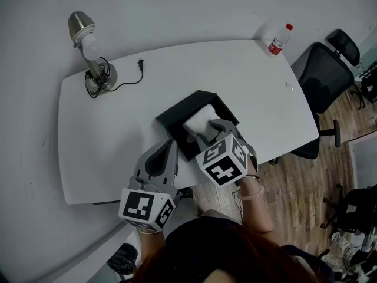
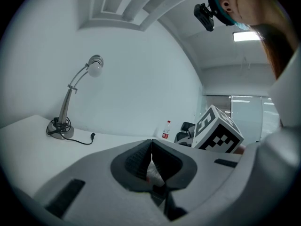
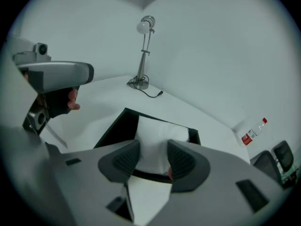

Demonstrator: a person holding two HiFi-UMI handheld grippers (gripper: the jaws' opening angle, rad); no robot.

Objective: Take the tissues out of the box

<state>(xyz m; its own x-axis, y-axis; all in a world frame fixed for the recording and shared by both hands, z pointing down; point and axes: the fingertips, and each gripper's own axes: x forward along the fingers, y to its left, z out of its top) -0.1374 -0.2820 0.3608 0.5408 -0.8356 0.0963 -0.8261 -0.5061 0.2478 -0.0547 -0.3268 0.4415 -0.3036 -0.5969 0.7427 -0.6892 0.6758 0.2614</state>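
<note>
A black open box (image 1: 175, 120) sits near the front edge of the white table (image 1: 112, 134), with a stack of white tissues (image 1: 201, 120) inside. My right gripper (image 1: 213, 130) reaches down into the box. In the right gripper view its pads (image 3: 126, 160) press on the two sides of the tissues (image 3: 157, 134), which stand above the box's rim (image 3: 114, 126). My left gripper (image 1: 169, 144) hovers over the table's front edge, just left of the box. In the left gripper view the left gripper (image 2: 151, 148) has its pads together and nothing held.
A desk lamp (image 1: 88, 47) with a loose cord and plug (image 1: 140, 63) stands at the table's far left corner. A water bottle (image 1: 280, 39) stands at the far right corner. A black office chair (image 1: 323, 75) is beyond the right end, over wooden floor.
</note>
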